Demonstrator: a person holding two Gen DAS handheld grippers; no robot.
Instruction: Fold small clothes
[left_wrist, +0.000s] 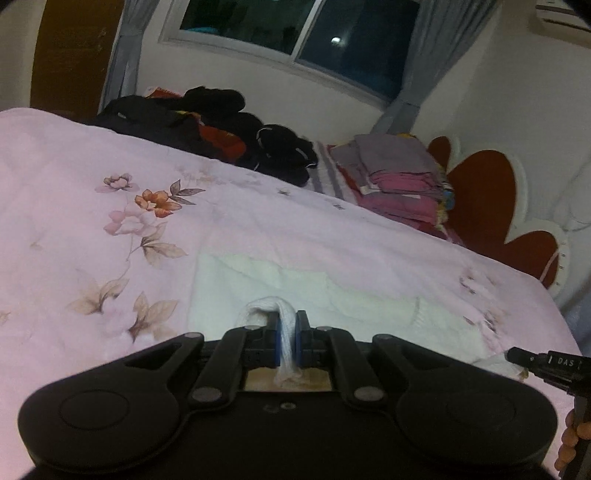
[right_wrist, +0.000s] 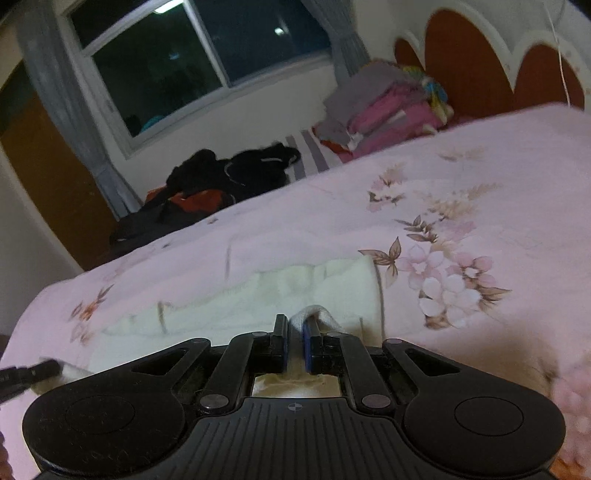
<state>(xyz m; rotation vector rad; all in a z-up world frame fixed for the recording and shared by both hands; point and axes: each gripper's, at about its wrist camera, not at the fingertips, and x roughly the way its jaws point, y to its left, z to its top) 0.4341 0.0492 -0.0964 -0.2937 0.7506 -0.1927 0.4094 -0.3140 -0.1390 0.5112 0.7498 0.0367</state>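
Note:
A small white knitted garment (left_wrist: 332, 291) lies spread on the pink floral bedspread (left_wrist: 92, 192). My left gripper (left_wrist: 289, 325) is shut on a pinched fold of the garment's near edge. My right gripper (right_wrist: 294, 328) is shut on another pinched fold of the same garment (right_wrist: 295, 284) near its right end. The right gripper's tip (left_wrist: 532, 360) shows at the right edge of the left wrist view. The left gripper's tip (right_wrist: 33, 373) shows at the left edge of the right wrist view.
A heap of black and red clothes (left_wrist: 207, 125) lies at the far side of the bed. A stack of folded pink and grey cloth (left_wrist: 402, 177) sits by the red and white headboard (left_wrist: 480, 199). A window with grey curtains (left_wrist: 295, 33) is behind.

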